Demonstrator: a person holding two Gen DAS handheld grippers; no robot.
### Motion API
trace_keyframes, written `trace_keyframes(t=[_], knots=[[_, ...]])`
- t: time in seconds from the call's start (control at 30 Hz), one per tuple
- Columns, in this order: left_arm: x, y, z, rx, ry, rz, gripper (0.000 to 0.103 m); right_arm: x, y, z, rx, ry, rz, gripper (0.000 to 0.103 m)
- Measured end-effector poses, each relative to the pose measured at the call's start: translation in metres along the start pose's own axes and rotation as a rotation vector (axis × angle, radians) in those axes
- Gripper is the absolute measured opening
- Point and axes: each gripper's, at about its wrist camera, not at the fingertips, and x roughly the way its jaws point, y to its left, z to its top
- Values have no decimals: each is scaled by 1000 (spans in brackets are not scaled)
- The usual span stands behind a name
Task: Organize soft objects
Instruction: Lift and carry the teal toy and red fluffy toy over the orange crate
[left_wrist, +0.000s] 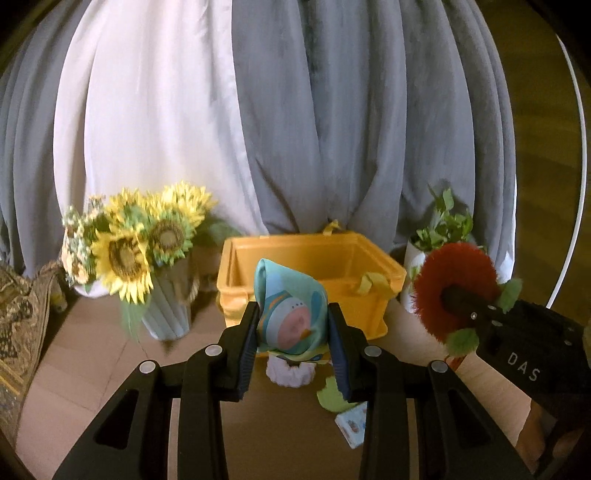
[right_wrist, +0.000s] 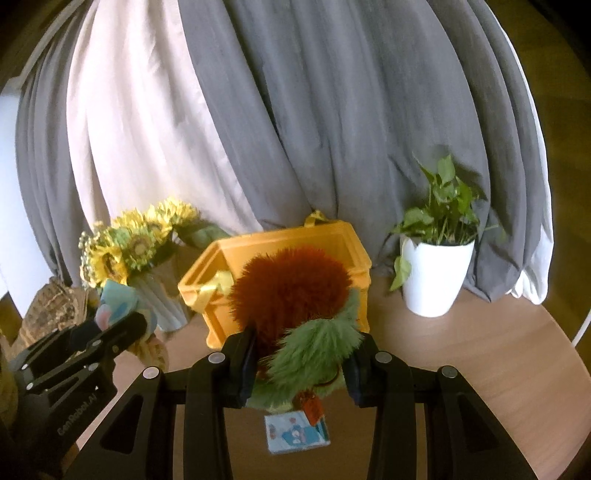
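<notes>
My left gripper (left_wrist: 294, 314) is shut on a teal soft toy (left_wrist: 291, 291) with a pink face, held above the wooden table. A white plush part (left_wrist: 291, 371) and a paper tag (left_wrist: 351, 424) hang below it. My right gripper (right_wrist: 306, 339) is shut on a fuzzy red toy (right_wrist: 291, 284) with green furry leaves; a printed card (right_wrist: 295, 432) dangles under it. Both toys hover in front of the orange bin (left_wrist: 310, 243) (right_wrist: 280, 232). Each gripper shows in the other's view: the right gripper (left_wrist: 456, 295) with the red toy (left_wrist: 454, 262), the left gripper (right_wrist: 136, 323) with the teal toy (right_wrist: 118, 299).
A vase of sunflowers (left_wrist: 125, 254) stands left of the bin, and a white pot with a green plant (right_wrist: 436, 280) stands to its right. Grey and white curtains hang close behind. A patterned cushion (left_wrist: 18, 317) lies at the far left. The round table's edge (right_wrist: 576, 362) curves at the right.
</notes>
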Motion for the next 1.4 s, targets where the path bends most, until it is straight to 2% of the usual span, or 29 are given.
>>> trace_keyframes(t=[0.6, 0.97, 1.4], knots=[[9, 16, 36, 20, -106, -3, 35, 4, 19, 35, -5, -124, -6, 40], [26, 23, 54, 35, -146, -9, 35, 19, 20, 54, -17, -145, -1, 40], [60, 28, 83, 44, -179, 3, 35, 58, 19, 78, -11, -156, 25, 40]])
